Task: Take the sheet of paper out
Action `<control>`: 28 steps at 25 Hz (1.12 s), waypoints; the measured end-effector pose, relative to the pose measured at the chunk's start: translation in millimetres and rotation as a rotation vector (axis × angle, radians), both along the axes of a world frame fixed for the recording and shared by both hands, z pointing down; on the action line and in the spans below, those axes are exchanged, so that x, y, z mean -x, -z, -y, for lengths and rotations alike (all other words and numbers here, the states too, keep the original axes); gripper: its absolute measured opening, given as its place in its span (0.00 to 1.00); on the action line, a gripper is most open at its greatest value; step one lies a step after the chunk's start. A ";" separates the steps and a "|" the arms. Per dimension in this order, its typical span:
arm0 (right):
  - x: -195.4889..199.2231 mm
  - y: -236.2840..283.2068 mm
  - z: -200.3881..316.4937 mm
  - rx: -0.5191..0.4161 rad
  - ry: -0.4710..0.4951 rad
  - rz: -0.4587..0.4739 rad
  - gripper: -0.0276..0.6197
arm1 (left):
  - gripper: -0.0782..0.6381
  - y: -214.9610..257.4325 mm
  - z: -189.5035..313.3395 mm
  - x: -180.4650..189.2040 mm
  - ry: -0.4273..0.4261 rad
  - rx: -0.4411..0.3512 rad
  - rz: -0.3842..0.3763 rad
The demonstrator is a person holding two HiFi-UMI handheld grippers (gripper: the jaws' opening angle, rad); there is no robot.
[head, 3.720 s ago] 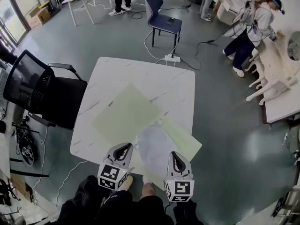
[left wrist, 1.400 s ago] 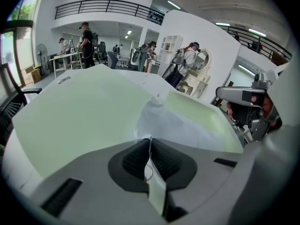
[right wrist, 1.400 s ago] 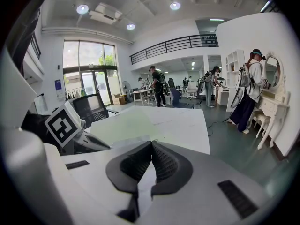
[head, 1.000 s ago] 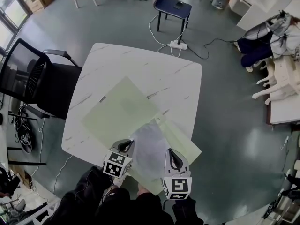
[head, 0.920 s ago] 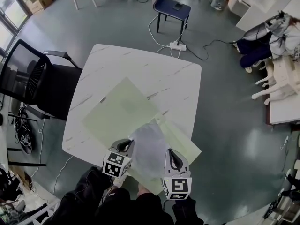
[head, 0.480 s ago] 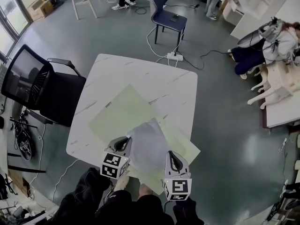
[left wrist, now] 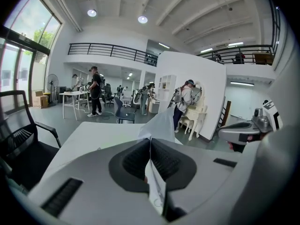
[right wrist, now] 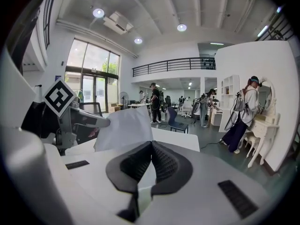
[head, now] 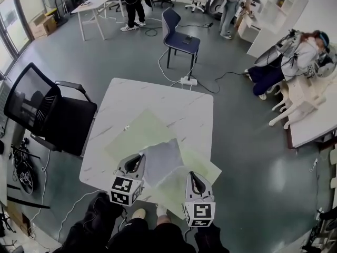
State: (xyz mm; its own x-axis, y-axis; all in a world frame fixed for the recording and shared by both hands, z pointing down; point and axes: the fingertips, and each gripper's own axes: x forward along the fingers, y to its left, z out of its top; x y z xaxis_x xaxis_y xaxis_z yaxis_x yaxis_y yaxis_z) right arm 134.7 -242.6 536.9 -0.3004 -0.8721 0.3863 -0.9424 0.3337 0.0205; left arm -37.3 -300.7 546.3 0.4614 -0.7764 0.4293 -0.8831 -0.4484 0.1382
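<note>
The left hand-held gripper (head: 138, 161) pinched the sheet of paper (head: 161, 160) (its corner raised); the right hand-held gripper (head: 196, 177) clamped the green folder (head: 138, 133) on the worktop (head: 158, 96).

Left gripper (head: 137, 159) and right gripper (head: 194, 175) sit side by side, pointing slightly downward; both jaw pairs are closed (left on the sheet (head: 160, 159), right on the folder (head: 204, 168)).

Bright, even overhead light; fisheye-warped edges

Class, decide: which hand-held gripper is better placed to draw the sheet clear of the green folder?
Left. The left hand-held gripper is shut on the sheet of paper; the right hand-held gripper clamps the green folder.
</note>
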 end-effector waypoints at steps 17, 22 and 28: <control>18.2 62.7 -83.9 -0.138 -0.134 -0.032 0.07 | 0.15 87.4 -77.3 36.2 -0.080 -0.182 -0.042; 28.2 71.1 -119.4 -0.158 -0.170 -0.037 0.07 | 0.15 100.8 -113.2 48.3 -0.110 -0.207 -0.049; 35.6 78.3 -145.8 -0.180 -0.204 -0.036 0.07 | 0.15 110.9 -138.4 56.0 -0.145 -0.230 -0.050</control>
